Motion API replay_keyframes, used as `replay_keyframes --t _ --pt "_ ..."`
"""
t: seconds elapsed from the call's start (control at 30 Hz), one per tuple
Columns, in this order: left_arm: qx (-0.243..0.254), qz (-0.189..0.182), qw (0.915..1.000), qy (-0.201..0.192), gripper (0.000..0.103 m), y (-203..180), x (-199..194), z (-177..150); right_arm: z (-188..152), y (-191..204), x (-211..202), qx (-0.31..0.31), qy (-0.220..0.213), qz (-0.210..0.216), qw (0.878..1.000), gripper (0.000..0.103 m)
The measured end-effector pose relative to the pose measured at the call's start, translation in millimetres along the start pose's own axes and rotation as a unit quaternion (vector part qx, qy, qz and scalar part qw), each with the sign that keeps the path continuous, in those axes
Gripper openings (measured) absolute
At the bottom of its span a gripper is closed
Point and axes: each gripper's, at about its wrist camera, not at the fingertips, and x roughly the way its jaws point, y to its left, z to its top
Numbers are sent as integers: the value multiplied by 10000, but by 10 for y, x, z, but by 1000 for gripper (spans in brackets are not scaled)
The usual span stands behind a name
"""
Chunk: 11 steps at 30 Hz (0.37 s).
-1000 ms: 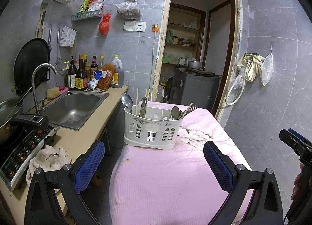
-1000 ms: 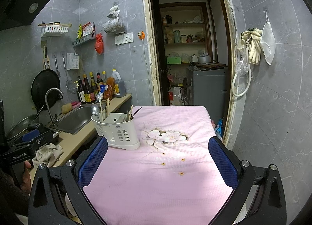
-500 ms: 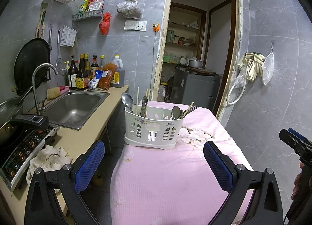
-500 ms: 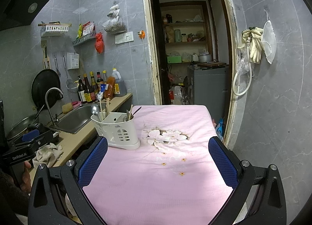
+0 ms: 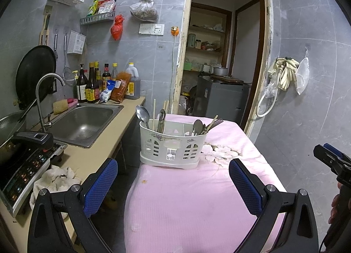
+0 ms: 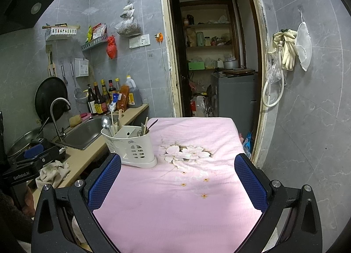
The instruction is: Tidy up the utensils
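Note:
A white plastic utensil holder (image 5: 172, 146) (image 6: 131, 146) stands at the left side of a table under a pink floral cloth (image 5: 193, 200) (image 6: 182, 187). Its left compartment holds spoons (image 5: 142, 116) and chopsticks (image 5: 154, 111); its right one holds a spoon, a fork (image 5: 216, 123) and more sticks. My left gripper (image 5: 173, 184) hovers open in front of the holder with nothing between its fingers. My right gripper (image 6: 177, 179) is open too, over the cloth's middle, right of the holder. The right gripper (image 5: 333, 161) also shows at the left wrist view's right edge.
A counter to the left carries a steel sink (image 5: 84, 122) with a tap, sauce bottles (image 5: 94, 84), an induction cooker (image 5: 24, 165) and a crumpled rag (image 5: 57, 178). An open doorway (image 6: 215, 60) lies behind the table. Gloves and a hose (image 6: 283, 55) hang on the right wall.
Nearly nothing moves. The left wrist view has drifted very slightly, so the holder sits a touch higher and to the right in it. Both grippers stay open.

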Motion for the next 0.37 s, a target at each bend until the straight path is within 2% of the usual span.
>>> replay_keyframes --t 0.37 --pt "21 8 10000 46 102 -72 79 -6 -38 -54 138 33 97 26 9999 101"
